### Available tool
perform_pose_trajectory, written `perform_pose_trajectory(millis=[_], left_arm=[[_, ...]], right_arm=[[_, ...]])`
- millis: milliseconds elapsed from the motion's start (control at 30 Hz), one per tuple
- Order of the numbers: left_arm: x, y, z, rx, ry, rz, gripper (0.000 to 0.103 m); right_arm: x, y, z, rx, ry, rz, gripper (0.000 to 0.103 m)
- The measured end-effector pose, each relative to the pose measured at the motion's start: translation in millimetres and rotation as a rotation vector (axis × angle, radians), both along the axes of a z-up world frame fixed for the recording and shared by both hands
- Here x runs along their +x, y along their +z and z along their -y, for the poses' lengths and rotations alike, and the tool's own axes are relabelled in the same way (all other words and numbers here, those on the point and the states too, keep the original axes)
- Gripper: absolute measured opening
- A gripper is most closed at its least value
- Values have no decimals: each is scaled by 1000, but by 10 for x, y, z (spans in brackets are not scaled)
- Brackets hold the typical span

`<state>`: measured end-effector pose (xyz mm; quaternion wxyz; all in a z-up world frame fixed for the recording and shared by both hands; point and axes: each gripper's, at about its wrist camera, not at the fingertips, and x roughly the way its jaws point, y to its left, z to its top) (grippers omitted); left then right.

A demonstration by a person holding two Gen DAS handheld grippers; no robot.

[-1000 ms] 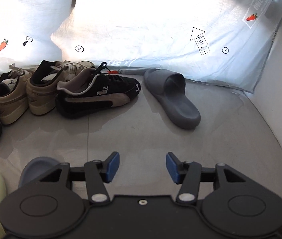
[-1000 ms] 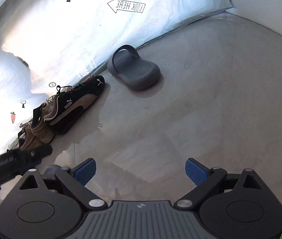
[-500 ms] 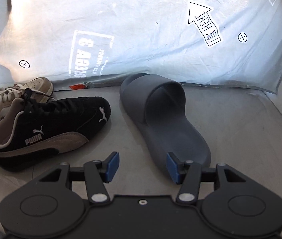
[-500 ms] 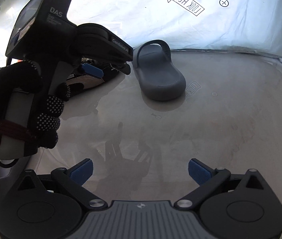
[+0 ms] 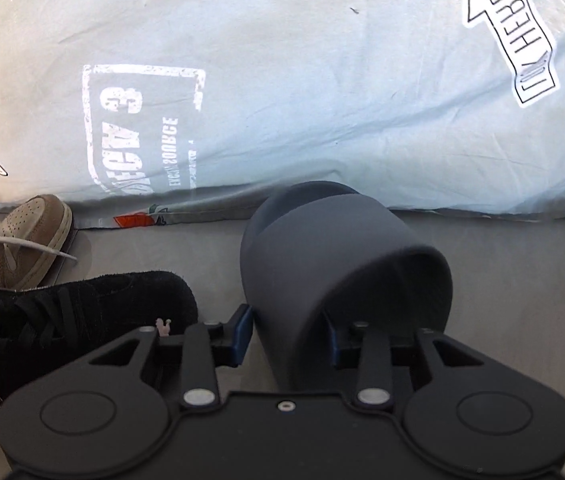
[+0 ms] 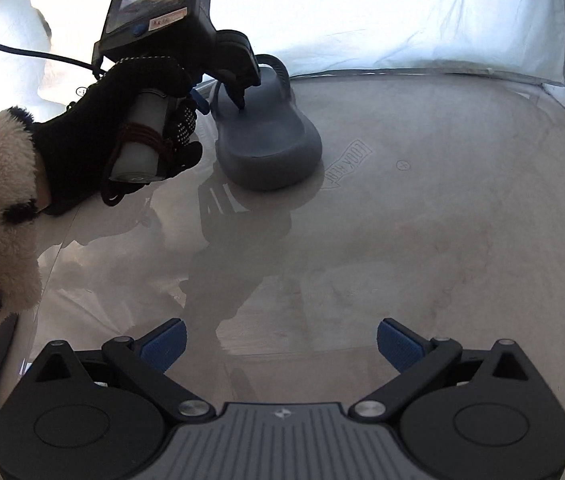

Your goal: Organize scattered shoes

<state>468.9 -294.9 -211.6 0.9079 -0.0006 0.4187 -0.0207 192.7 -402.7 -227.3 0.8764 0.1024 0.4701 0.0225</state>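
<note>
A dark grey slide sandal (image 5: 334, 256) lies on a pale grey glossy floor (image 6: 422, 240). A black suede sneaker (image 5: 82, 312) with black laces carries a small white logo. A tan sneaker (image 5: 30, 236) has cream laces and a cream sole. A pale blue sheet (image 5: 302, 80) is printed with a white stamp and a white arrow outlined in black. The black gripper (image 6: 278, 344) has blue pads.

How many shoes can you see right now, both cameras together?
3. The grey slide sits in the left gripper, its jaws closing on the strap's side. The black sneaker lies beside it, the tan sneaker behind that. More may sit off-frame.
</note>
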Motion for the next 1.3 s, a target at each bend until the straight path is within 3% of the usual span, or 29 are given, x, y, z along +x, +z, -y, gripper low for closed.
perform_pose_trajectory(millis=[233, 467, 667, 767, 867, 933, 1000, 1067, 1200, 1300], left_arm=[[-576, 38, -206, 45, -108, -4, 27], [-1925, 79, -616, 50, -239, -40, 27], [-2989, 120, -785, 84, -324, -72, 28], [-3195, 188, -903, 50, -341, -112, 31], [-3344, 452, -1189, -19, -313, -70, 39], [-3442, 639, -1389, -66, -292, -37, 45], [-3547, 807, -1602, -104, -264, -8, 45], [-3664, 919, -1820, -119, -227, 13, 45], [-3870, 941, -2160, -88, -171, 10, 45], [-4005, 890, -2429, -82, -113, -17, 45]], right_arm=[[-144, 102, 50, -19, -22, 15, 101], [-408, 212, 66, -44, -18, 14, 101], [-833, 286, -138, -78, 72, -16, 101], [-1114, 352, -344, -93, 133, -35, 101], [-1350, 398, -587, -147, 212, -66, 101], [-1492, 415, -761, -178, 282, -75, 97], [-1584, 411, -882, -172, 344, -82, 72], [-1631, 367, -1049, -137, 431, -121, 55], [-1646, 381, -1266, -151, 480, -118, 51], [-1622, 400, -1363, -135, 504, -130, 42]])
